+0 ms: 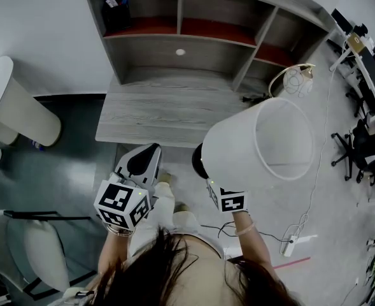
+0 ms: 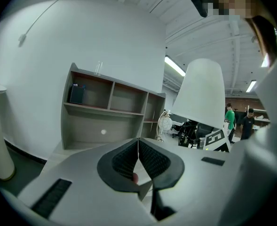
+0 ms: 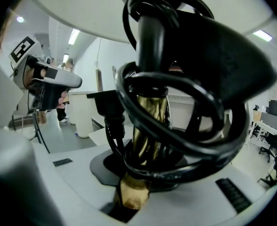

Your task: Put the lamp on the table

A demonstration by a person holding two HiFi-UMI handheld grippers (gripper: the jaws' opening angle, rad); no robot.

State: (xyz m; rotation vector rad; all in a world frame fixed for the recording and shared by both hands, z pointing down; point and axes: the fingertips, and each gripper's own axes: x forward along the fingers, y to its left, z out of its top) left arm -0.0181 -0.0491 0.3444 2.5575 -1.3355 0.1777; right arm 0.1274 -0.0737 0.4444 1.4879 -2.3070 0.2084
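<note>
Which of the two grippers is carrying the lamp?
The right gripper: its jaws clamp the brass stem of the lamp, wound with black cord. The left gripper is shut on nothing.

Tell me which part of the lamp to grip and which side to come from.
Grip the brass stem of the lamp, coming from its side, as the right gripper does now. The stem is slim and stiff enough for the jaws; the white shade is far too wide and probably flimsy. Mind the black cord coiled round the stem.

white-shaded lamp (image 1: 263,145) aloft beside table (image 1: 155,116)
</note>
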